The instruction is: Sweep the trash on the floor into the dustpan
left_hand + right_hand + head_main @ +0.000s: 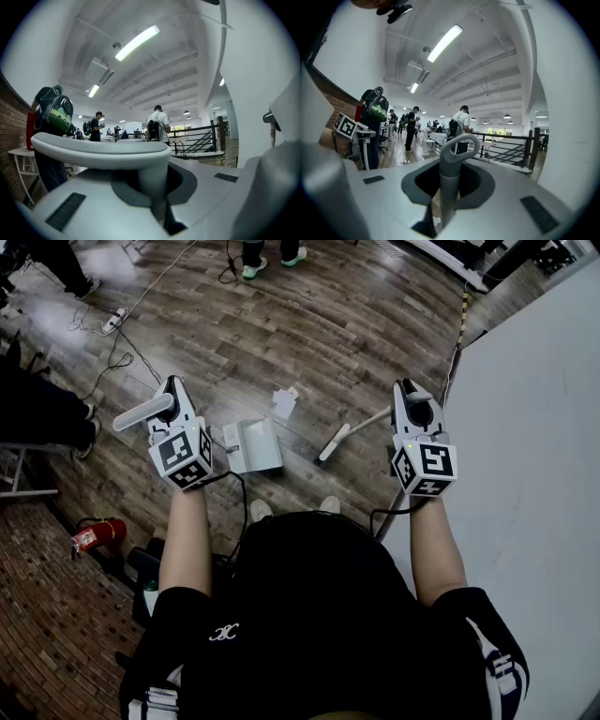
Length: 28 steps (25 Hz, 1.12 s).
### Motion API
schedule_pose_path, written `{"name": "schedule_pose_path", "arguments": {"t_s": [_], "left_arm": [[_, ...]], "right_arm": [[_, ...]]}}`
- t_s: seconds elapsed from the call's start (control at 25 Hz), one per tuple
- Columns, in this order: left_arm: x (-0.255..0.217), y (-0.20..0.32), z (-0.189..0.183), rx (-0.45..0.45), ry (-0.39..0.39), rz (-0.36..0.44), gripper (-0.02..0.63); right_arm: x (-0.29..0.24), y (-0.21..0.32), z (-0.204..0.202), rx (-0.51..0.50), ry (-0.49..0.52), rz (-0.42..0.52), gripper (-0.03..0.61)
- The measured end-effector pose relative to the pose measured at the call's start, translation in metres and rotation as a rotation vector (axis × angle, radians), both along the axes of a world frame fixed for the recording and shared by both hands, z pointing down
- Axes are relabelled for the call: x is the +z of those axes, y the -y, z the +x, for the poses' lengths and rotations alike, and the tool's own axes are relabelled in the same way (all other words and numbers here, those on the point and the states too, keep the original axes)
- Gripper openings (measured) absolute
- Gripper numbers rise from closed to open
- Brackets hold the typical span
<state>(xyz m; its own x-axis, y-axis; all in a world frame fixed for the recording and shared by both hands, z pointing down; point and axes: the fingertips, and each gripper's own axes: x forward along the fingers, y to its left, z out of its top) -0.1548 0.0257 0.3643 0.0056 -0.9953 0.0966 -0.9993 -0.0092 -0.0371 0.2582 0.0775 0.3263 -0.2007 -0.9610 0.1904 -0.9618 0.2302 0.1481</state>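
In the head view, a crumpled white paper scrap lies on the wooden floor just beyond the white dustpan. My left gripper is shut on the dustpan's long handle; its grey T-shaped top sticks out to the left. The left gripper view has that handle top crossing the left gripper. My right gripper is shut on the broom handle. The broom head rests on the floor right of the dustpan. In the right gripper view, the handle's looped end rises out of the right gripper.
A white wall panel fills the right side. A red fire extinguisher lies at lower left beside brick flooring. A power strip with cables and other people's feet are farther off. My own shoes stand near the dustpan.
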Motion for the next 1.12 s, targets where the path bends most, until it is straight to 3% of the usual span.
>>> {"name": "schedule_pose_path", "arguments": {"t_s": [0.24, 0.48, 0.8, 1.12], "left_arm": [[0.008, -0.006, 0.012, 0.051, 0.026, 0.006, 0.002], [0.015, -0.015, 0.009, 0.043, 0.018, -0.007, 0.0], [0.023, -0.022, -0.024, 0.016, -0.016, -0.006, 0.0], [0.031, -0.013, -0.074, -0.009, -0.031, 0.017, 0.0]], "right_arm": [[0.019, -0.015, -0.009, 0.039, 0.029, -0.032, 0.067], [0.021, -0.025, -0.014, 0.039, 0.055, -0.043, 0.067], [0.013, -0.017, -0.048, 0.014, 0.045, -0.034, 0.067], [-0.014, 0.015, -0.075, 0.031, -0.007, 0.032, 0.067]]}}
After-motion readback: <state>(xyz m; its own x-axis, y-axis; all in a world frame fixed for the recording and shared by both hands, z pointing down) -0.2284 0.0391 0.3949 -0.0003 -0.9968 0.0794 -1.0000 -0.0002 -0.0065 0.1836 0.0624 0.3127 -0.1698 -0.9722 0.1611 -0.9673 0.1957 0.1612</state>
